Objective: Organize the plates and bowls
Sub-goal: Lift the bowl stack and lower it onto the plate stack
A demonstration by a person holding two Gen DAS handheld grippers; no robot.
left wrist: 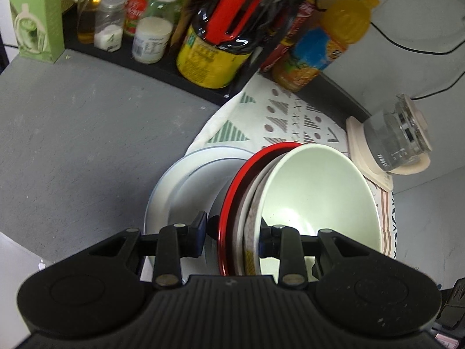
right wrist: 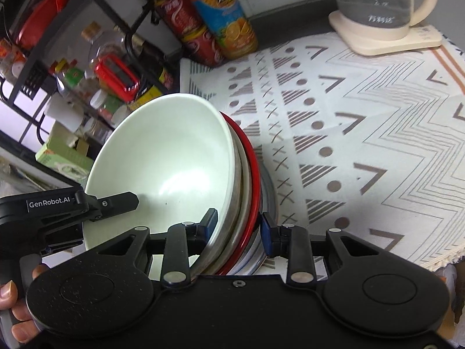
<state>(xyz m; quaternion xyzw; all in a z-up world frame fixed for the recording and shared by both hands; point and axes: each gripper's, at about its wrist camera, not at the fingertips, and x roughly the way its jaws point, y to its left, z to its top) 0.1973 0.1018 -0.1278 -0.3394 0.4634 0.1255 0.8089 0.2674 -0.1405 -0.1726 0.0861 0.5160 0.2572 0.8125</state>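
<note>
A nested stack is tilted up between both grippers: a white bowl (left wrist: 316, 197) innermost, a brown patterned bowl (left wrist: 252, 221) around it, and a red-rimmed bowl (left wrist: 229, 203) outermost. My left gripper (left wrist: 232, 235) is shut on the near rims of these bowls, one pad outside the red rim, one inside the white bowl. A white plate with a blue rim line (left wrist: 174, 192) lies behind the stack, left of that gripper. My right gripper (right wrist: 238, 229) is shut on the stack's opposite edge, across the white bowl (right wrist: 171, 163) and red rim (right wrist: 255, 174). One finger of the left gripper (right wrist: 122, 202) shows there.
A black rack holds an oil bottle with a red handle (left wrist: 223, 29), jars and a green carton (left wrist: 37, 17). An orange juice bottle (left wrist: 322, 43) and a glass kettle on a cream base (right wrist: 383, 8) stand on the patterned cloth (right wrist: 363, 133). Grey counter (left wrist: 87, 133) spreads left.
</note>
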